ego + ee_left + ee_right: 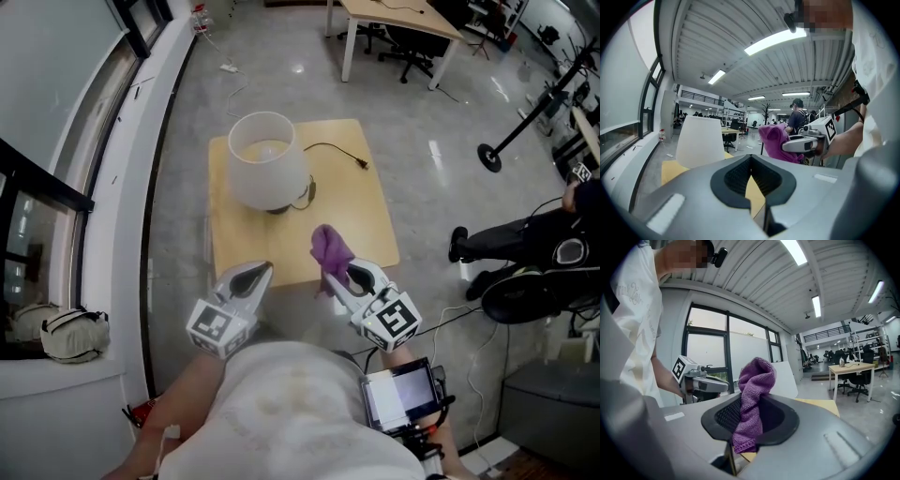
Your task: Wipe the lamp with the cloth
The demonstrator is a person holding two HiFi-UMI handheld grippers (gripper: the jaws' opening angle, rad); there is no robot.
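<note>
Although the cloth [330,251] was clamped in the right claw [339,279], no wiping could be judged as begun. The cloth was held in the air over the near edge of the surface [370,230], well apart from the lamp [267,159], which stood upright toward the far side. The left claw [255,274] was seen clenched on nothing. Both claws were held side by side before the body, pointed at the lamp and tilted slightly down.
</note>
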